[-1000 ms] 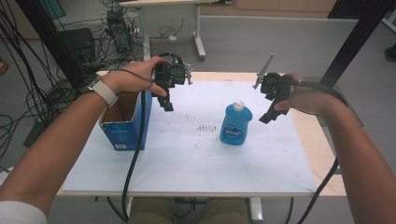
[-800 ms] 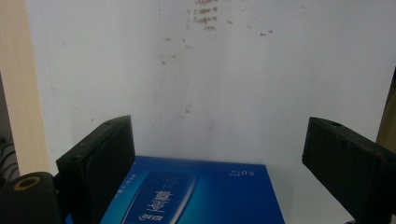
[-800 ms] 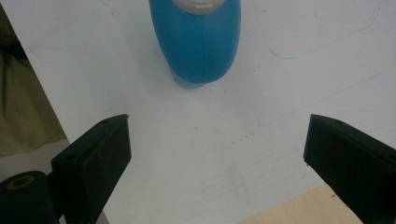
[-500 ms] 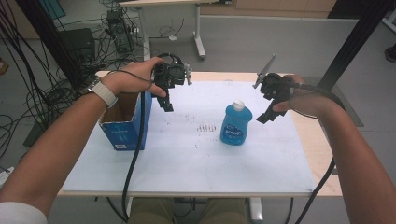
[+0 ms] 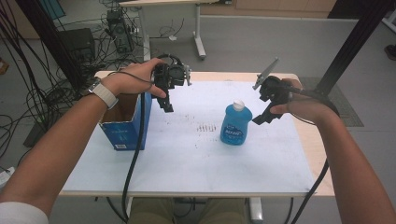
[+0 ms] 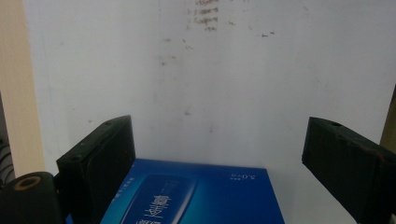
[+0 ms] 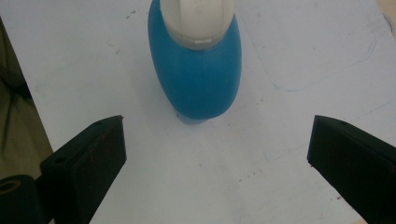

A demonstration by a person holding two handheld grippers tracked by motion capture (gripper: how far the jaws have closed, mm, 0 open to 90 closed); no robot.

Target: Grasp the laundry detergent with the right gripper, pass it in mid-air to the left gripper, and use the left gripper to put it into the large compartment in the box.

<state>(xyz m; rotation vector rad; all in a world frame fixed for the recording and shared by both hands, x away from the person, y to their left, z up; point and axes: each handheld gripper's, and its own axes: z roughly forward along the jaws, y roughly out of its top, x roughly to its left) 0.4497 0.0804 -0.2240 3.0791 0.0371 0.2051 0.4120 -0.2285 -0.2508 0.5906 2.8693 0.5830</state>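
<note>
1. Bottle [image 5: 236,125]: blue, white cap [image 7: 198,18], upright on worktop [image 5: 196,163], centre-right, well apart from box [image 5: 125,128].
2. Handling (judged): plastic, prob. partly liquid-filled, so moderate wt; walls likely give a little under squeeze; glossy, could slip. Body oval, so take across narrow sides at mid-body, below shoulder. Cap looks too small and rounded for a safe hold.
3. R tool [image 7: 217,140]: jaws wide apart, just been opening, nothing between pads. Hovers just right of bottle, above it, not touching; bottle sits ahead of jaws in right gripper view.
4. L tool [image 6: 217,154]: jaws wide apart, empty. Held over box's right edge, at worktop's left; box's blue printed face lies below jaws in left gripper view.
5. Box: blue card, open top, stands at left edge of worktop; contents cannot be told.
6. Worktop: white sheet over wood, scuffed, dark specks near centre, faint pen outlines near bottle. Flat, uncluttered.
7. Room: grey floor, cable tangle and equipment at rear left, another table's legs behind, black post at right.
</note>
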